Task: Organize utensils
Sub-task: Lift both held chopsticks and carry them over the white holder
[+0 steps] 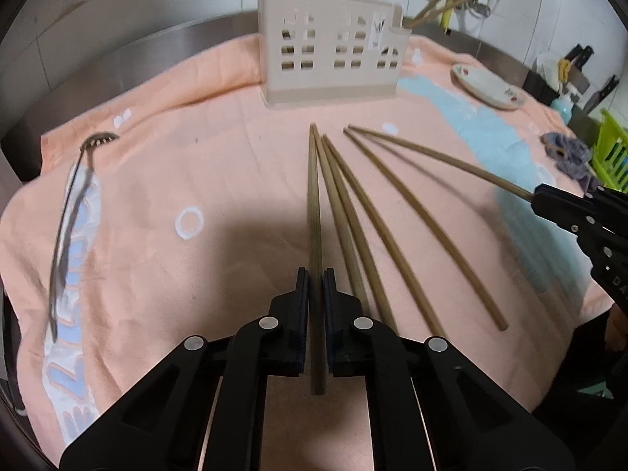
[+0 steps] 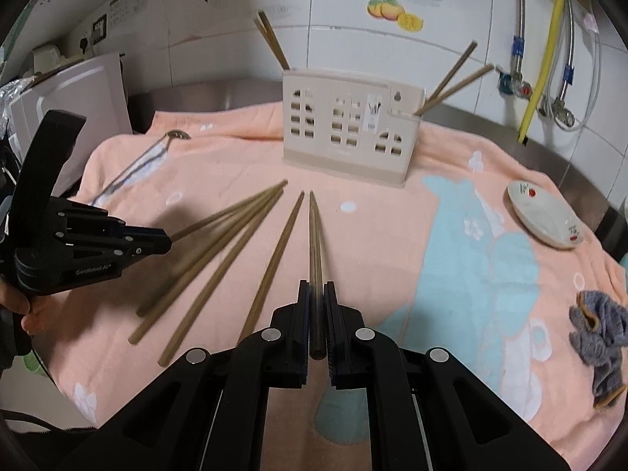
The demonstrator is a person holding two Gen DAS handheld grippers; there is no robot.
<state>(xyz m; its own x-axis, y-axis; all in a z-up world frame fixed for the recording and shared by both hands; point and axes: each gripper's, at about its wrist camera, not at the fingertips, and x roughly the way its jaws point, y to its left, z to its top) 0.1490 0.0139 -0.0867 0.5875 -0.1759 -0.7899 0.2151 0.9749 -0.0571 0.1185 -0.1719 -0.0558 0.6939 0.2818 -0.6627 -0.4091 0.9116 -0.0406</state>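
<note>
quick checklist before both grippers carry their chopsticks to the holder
1. Left gripper shut on a chopstick: ok.
2. Right gripper shut on a chopstick: ok.
3. Holder upright on the towel: ok.
4. Free room in the holder's compartments: cannot tell.
5. Loose chopsticks lying clear of the held ones: cannot tell, their tips crowd together.

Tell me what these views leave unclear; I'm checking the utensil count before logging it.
- Utensil holder: contents hidden by its walls; only chopstick tops show.
- Slotted utensil on the towel: motion-blurred, type uncertain.
- Left gripper chopstick: rear end behind the fingers.
- Right gripper chopstick: blurred.
</note>
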